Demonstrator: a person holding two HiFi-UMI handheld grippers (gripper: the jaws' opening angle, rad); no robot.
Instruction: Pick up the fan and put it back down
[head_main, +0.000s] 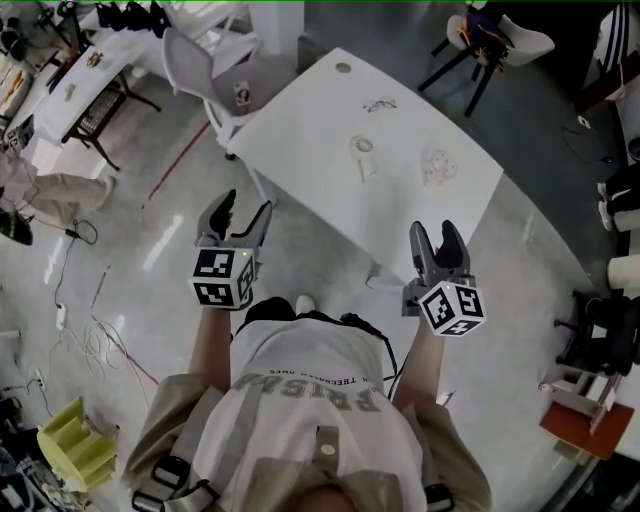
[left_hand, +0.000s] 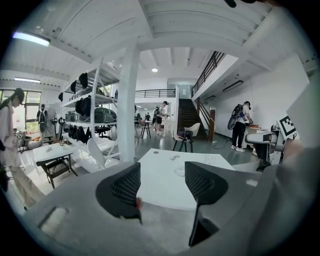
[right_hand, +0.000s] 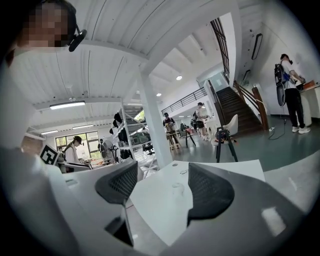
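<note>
A small white hand fan (head_main: 363, 155) lies flat near the middle of a white table (head_main: 300, 120). In the head view both grippers hang in the air short of the table's near edge, well apart from the fan. My left gripper (head_main: 247, 205) is over the floor off the table's left corner, open and empty. My right gripper (head_main: 434, 232) is at the near right side, also open and empty. In the left gripper view the fan (left_hand: 180, 170) shows far off between the spread fingers (left_hand: 125, 187). The right gripper view shows the table (right_hand: 160, 210) between open fingers (right_hand: 212, 192).
On the table also lie a pale round object (head_main: 437, 165) right of the fan and a small dark item (head_main: 380, 104) farther back. A white chair (head_main: 195, 65) stands by the table's left corner. A white column (left_hand: 127, 110), shelving, desks and several people stand beyond.
</note>
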